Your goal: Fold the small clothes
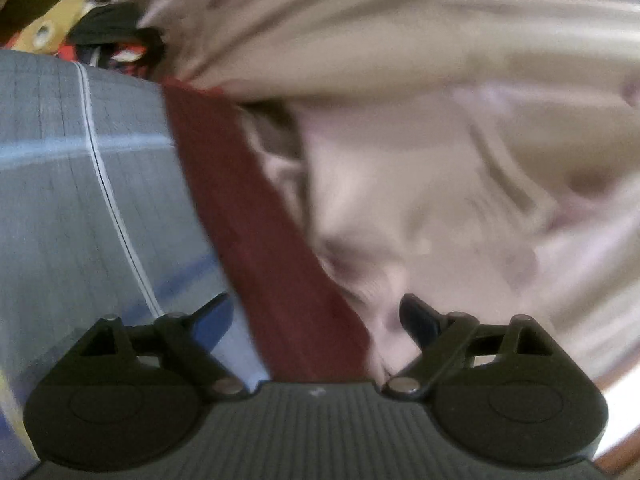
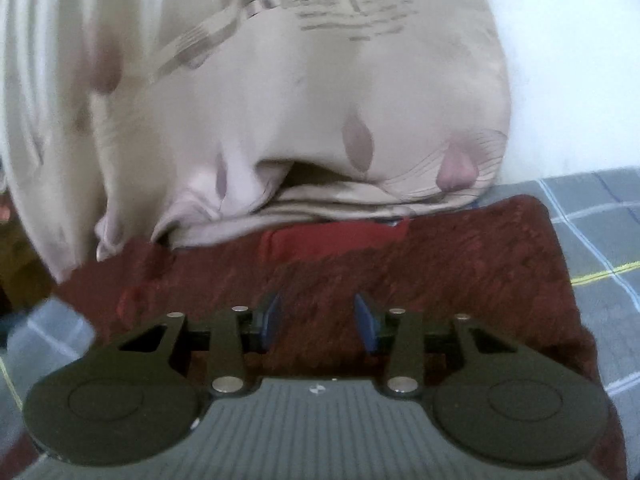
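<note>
a: where's the garment?

b: the beige garment, with pale pink petal shapes and grey lettering, lies bunched over the far edge of a dark red cloth. both rest on a grey plaid sheet.

a: and the right tongs?

b: partly parted, blue pads apart over the red cloth, nothing pinched between them.

a: the left tongs?

b: spread wide and empty. one finger sits over the plaid sheet, the other over the beige garment, with the red cloth running between. that view is blurred, so i can't tell whether a tip touches fabric.

a: anything else?

b: maybe a heap of colourful clothes at the far left.
</note>
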Tool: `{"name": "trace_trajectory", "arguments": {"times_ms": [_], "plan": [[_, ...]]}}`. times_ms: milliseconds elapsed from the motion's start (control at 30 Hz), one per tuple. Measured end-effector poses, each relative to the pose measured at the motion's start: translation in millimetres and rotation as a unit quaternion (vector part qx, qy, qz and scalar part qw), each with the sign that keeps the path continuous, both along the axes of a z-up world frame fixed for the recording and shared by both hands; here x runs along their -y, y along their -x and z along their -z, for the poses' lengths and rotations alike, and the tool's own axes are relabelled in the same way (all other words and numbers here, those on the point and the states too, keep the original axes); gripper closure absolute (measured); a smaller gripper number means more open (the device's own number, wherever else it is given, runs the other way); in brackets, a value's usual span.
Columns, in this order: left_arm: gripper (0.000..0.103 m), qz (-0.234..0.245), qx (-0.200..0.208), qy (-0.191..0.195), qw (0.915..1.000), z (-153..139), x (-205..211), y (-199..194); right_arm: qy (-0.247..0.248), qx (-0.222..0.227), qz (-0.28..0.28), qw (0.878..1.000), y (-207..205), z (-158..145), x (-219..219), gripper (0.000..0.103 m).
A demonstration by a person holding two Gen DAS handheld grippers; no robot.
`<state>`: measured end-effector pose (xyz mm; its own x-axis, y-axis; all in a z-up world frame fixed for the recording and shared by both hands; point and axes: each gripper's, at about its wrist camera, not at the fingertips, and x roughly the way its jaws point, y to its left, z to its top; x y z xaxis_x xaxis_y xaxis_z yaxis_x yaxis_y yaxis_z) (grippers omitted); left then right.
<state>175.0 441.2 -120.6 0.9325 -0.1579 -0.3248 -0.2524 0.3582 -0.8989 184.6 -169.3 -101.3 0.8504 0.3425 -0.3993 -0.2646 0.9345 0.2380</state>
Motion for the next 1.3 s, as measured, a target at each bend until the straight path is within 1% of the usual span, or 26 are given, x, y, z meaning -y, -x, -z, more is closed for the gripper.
{"name": "trace_trajectory", "arguments": {"times_ms": [33,100,133,167,233,267,367,400,433,467,533,567,600,633,700,767,833,933,1000,1033,1133,1200,1233,1300], "plan": [[0.012,-0.002,-0.013,0.017,0.9998,6,-12,-8,0.006,-0.003,-0.005,1.000,0,3,-3,0.058],[0.012,-0.024,-0.050,0.051,0.9972,21,-34,-23,0.004,-0.017,-0.008,1.000,-4,7,-4,0.058],[0.014,-0.017,-0.057,0.070,0.9958,26,-41,-31,-0.005,-0.019,-0.007,1.000,-4,8,0,0.056],[0.014,-0.008,-0.057,0.076,0.9954,27,-46,-39,-0.014,-0.023,-0.005,1.000,-6,8,3,0.056],[0.014,0.009,-0.076,0.078,0.9940,27,-50,-56,-0.034,-0.033,0.001,0.999,-7,10,7,0.056],[0.014,0.017,-0.082,0.071,0.9940,26,-51,-65,-0.041,-0.034,0.003,0.999,-8,11,9,0.056],[0.015,0.015,-0.093,0.061,0.9937,26,-54,-86,-0.040,-0.035,-0.001,0.999,-6,12,8,0.052],[0.018,0.012,-0.094,0.059,0.9938,27,-55,-91,-0.037,-0.035,-0.002,0.999,-6,12,6,0.051],[0.029,0.008,-0.097,0.055,0.9938,28,-56,-96,-0.036,-0.034,-0.003,0.999,-5,13,5,0.049],[0.038,0.006,-0.102,0.052,0.9934,30,-55,-101,-0.035,-0.034,-0.004,0.999,-5,12,5,0.047],[0.081,0.006,-0.115,0.049,0.9922,42,-54,-103,-0.041,-0.034,-0.003,0.999,-5,13,7,0.044],[0.089,0.000,-0.115,0.050,0.9921,48,-55,-100,-0.045,-0.033,-0.002,0.998,-5,13,8,0.042],[0.092,-0.009,-0.103,0.048,0.9935,53,-53,-95,-0.048,-0.033,0.000,0.998,-5,13,9,0.041],[0.092,-0.017,-0.084,0.039,0.9956,54,-51,-90,-0.051,-0.034,0.000,0.998,-5,13,10,0.040],[0.092,-0.030,-0.060,-0.001,0.9978,50,-40,-82,-0.055,-0.036,-0.001,0.998,-6,14,11,0.038],[0.092,-0.045,-0.027,-0.015,0.9985,43,-28,-73,-0.056,-0.038,-0.001,0.998,-6,14,12,0.038],[0.092,-0.038,0.002,-0.043,0.9983,23,-14,-67,-0.059,-0.038,-0.002,0.998,-6,14,13,0.038],[0.092,-0.008,0.045,-0.076,0.9961,-19,18,-60,-0.071,-0.040,0.003,0.997,-7,15,17,0.038],[0.092,0.021,0.070,-0.120,0.9901,-55,51,-55,-0.086,-0.040,0.009,0.995,-7,16,21,0.038],[0.092,0.037,0.082,-0.132,0.9872,-71,67,-53,-0.094,-0.039,0.012,0.995,-7,16,24,0.038],[0.092,0.084,0.109,-0.147,0.9795,-105,120,-52,-0.126,-0.040,0.023,0.991,-7,18,34,0.038],[0.092,0.121,0.121,-0.150,0.9738,-118,159,-55,-0.141,-0.044,0.034,0.988,-6,16,40,0.037],[0.092,0.141,0.126,-0.156,0.9695,-121,181,-58,-0.148,-0.042,0.039,0.987,-3,13,43,0.037],[0.092,0.186,0.132,-0.181,0.9566,-124,232,-64,-0.169,-0.030,0.040,0.984,8,5,50,0.036]]}}
